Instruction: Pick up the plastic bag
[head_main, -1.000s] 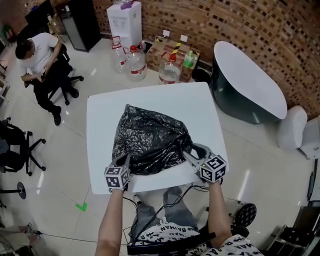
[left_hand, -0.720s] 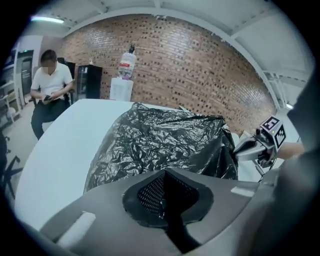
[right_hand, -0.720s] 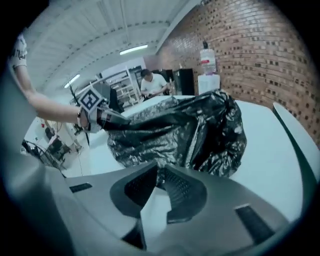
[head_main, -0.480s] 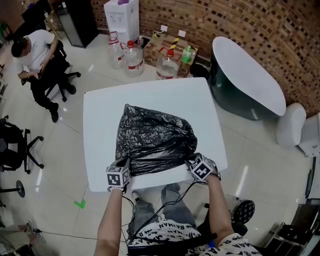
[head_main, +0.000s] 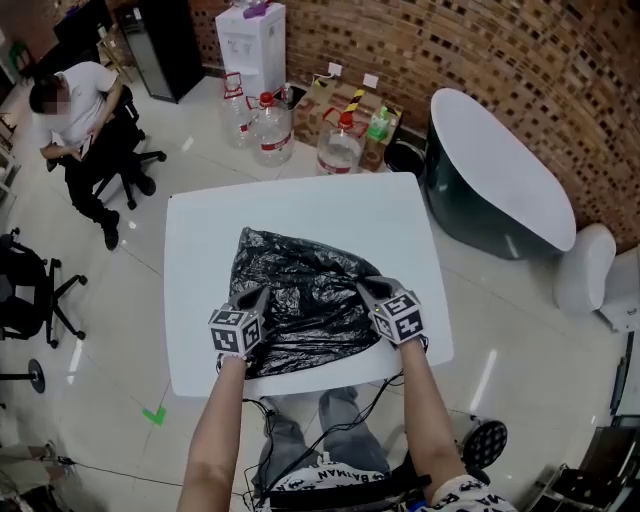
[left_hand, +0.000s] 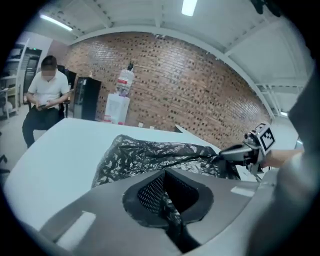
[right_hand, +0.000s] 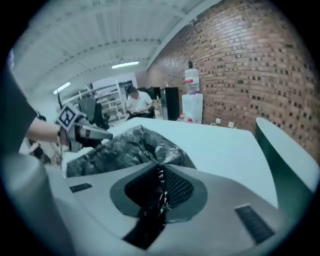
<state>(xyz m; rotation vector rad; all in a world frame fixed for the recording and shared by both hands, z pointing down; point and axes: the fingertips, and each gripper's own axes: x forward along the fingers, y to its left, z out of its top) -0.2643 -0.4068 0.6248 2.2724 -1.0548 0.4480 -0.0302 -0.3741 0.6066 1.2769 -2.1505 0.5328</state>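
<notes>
A black plastic bag (head_main: 300, 310) lies crumpled toward the near edge of the table (head_main: 300, 205) — the left gripper (head_main: 258, 296) pinches a fold of film, and the right gripper (head_main: 364, 287), jaws just closed, pinches another. Light, limp and slippery, it likely lifts best by bunched folds.

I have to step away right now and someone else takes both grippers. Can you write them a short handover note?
Left gripper: shut, with black film pinched between its jaws.
Right gripper: its jaws have just been closing and now pinch film too.
Plastic bag: black and crumpled, resting on the white table, gripped at its left and right sides.
Done: both grips taken.
Left: raise both grippers together until the bag hangs clear of the table.
</notes>
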